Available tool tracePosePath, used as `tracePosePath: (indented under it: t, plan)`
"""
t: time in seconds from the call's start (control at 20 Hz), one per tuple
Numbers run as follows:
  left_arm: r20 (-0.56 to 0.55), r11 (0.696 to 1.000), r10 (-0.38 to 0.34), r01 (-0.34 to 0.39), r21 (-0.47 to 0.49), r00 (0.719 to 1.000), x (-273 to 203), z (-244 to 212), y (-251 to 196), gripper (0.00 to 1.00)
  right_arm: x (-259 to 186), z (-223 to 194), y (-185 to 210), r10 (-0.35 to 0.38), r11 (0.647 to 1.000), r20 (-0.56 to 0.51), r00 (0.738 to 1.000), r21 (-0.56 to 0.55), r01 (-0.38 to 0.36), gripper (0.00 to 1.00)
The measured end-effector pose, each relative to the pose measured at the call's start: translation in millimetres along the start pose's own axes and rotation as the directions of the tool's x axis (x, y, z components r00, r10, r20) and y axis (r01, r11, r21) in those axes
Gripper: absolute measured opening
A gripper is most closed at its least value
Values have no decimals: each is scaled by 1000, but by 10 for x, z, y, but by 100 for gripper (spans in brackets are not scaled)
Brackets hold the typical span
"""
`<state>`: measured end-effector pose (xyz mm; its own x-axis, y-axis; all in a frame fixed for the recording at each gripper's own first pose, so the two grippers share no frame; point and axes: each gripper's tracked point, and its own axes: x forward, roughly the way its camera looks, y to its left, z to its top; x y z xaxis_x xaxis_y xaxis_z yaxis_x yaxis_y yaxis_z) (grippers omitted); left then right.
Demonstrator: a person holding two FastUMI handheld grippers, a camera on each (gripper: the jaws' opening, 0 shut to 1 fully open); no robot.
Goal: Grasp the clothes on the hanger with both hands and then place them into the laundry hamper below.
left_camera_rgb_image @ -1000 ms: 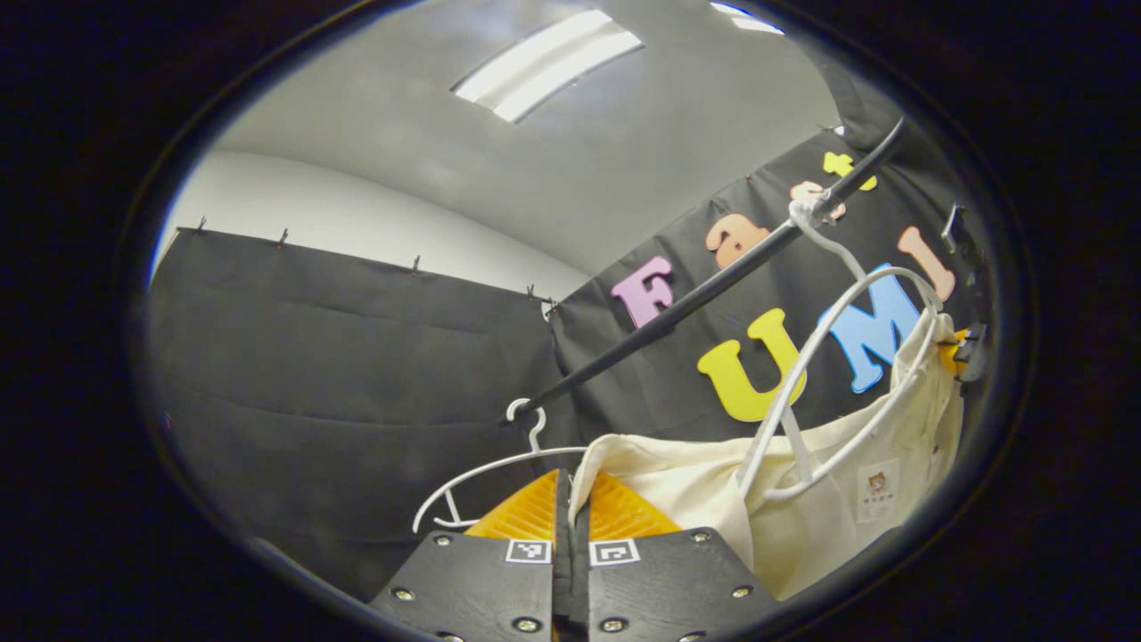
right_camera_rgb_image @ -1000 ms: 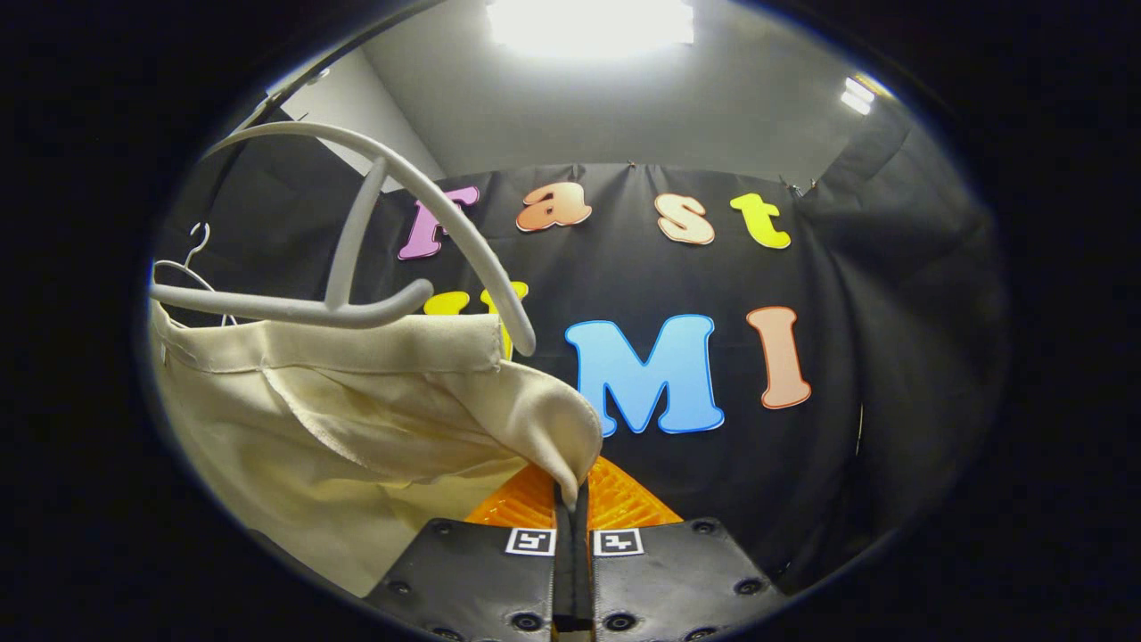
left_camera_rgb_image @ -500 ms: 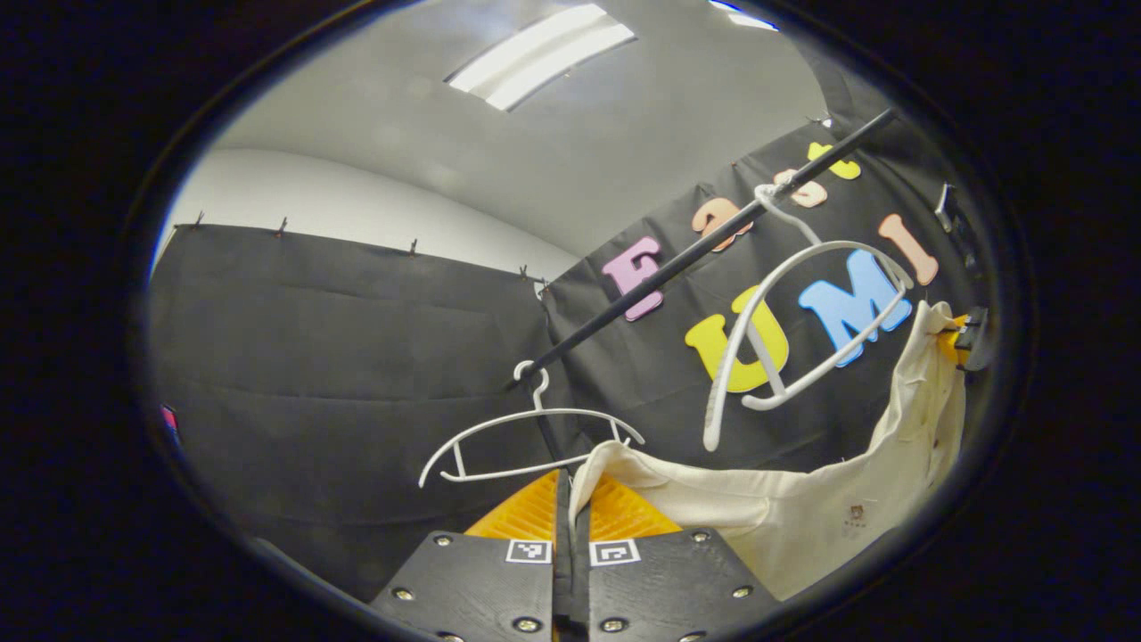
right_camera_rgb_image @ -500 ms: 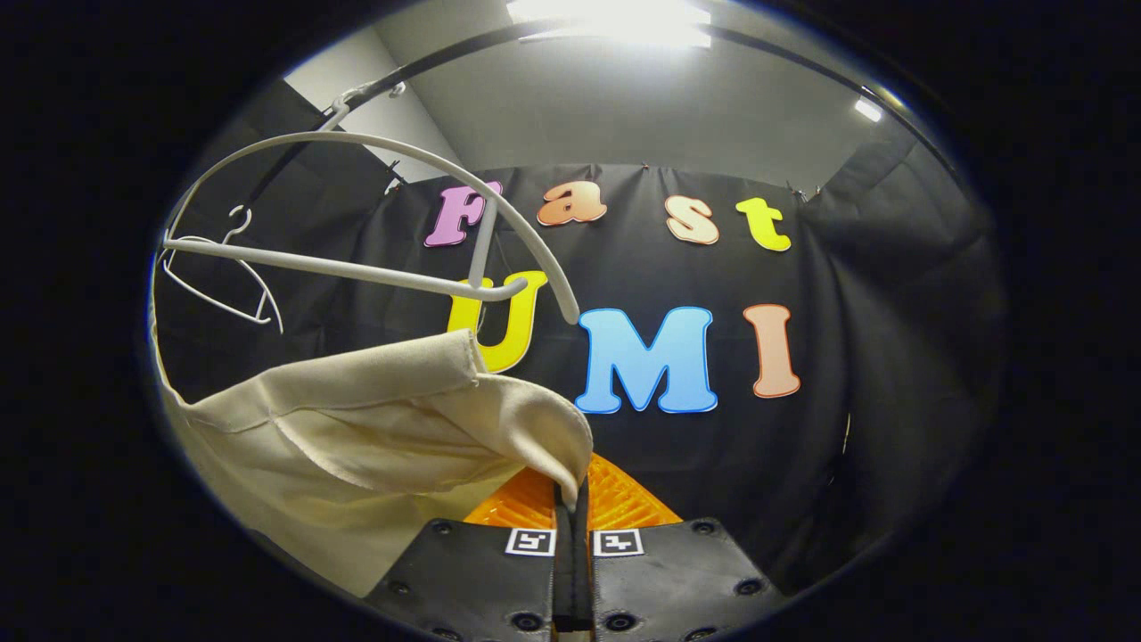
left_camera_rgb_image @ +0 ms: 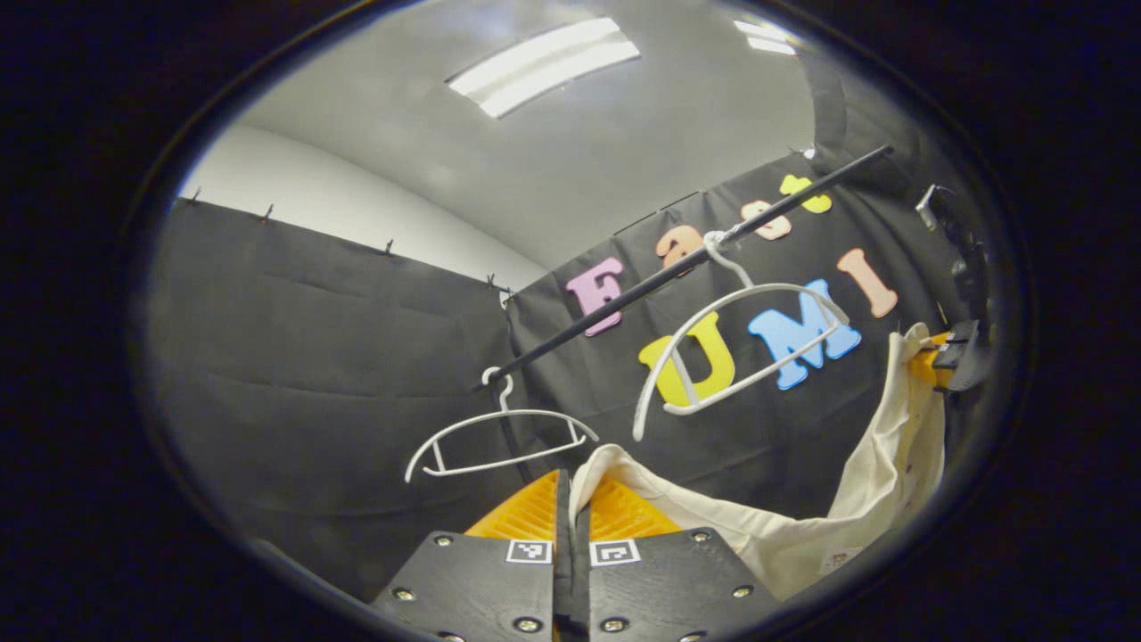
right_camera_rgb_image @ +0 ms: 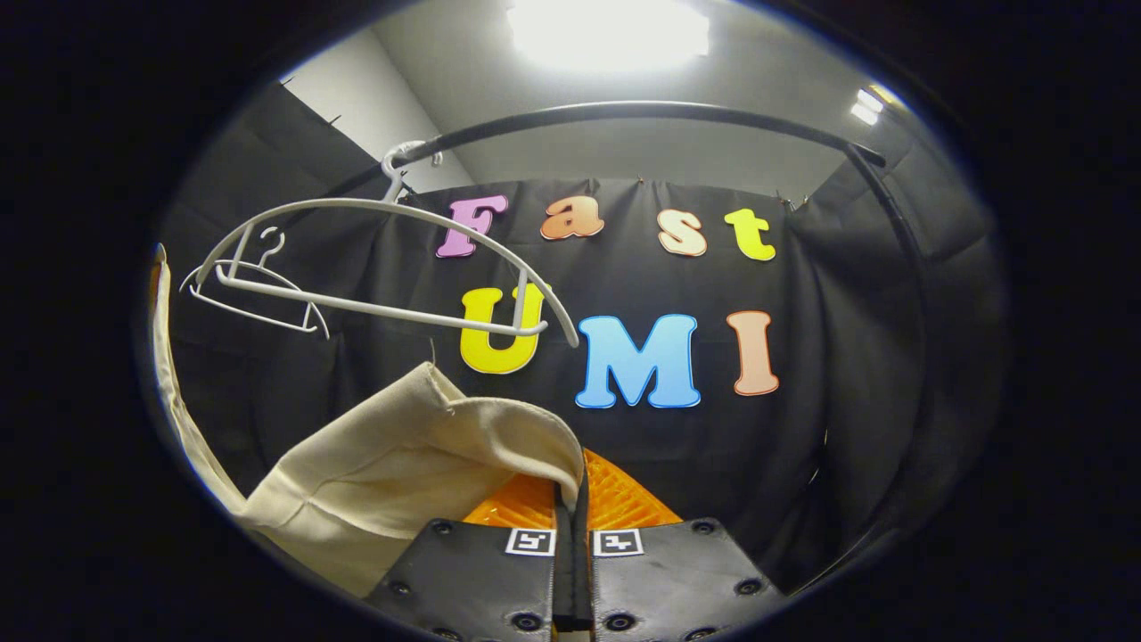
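A cream garment hangs slack between my two grippers, free of the white hanger above it. My left gripper is shut on one edge of the cloth at the bottom of the left gripper view. Far right in that view, the other gripper holds the garment's opposite end. In the right gripper view my right gripper is shut on a fold of the cream garment, which droops down to the left. The bare white hanger hangs from the black rail.
A second bare white hanger hangs lower on the black rail, left of the first; it is the smaller hanger in the right gripper view. Black cloth walls close the booth behind and to both sides.
The garment has come off the white hanger and dropped below it. Both grippers moved down with the cloth, and the freed hanger now sits higher in both views.
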<state>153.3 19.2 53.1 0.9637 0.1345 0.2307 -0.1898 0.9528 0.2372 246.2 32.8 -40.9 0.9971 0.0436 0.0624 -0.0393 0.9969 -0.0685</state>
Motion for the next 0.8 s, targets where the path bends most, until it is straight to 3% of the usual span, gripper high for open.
tracePosePath:
  t: [0.45,0.8]
  plan:
    - [10,973,-161,160,-165,987,-231,-56,-642,0,-696,12,641,140,989,-51,989,56,-137,1]
    - [-74,940,-246,219,-260,967,-274,-585,-1148,0,-973,-686,895,195,979,-198,961,97,-179,0]
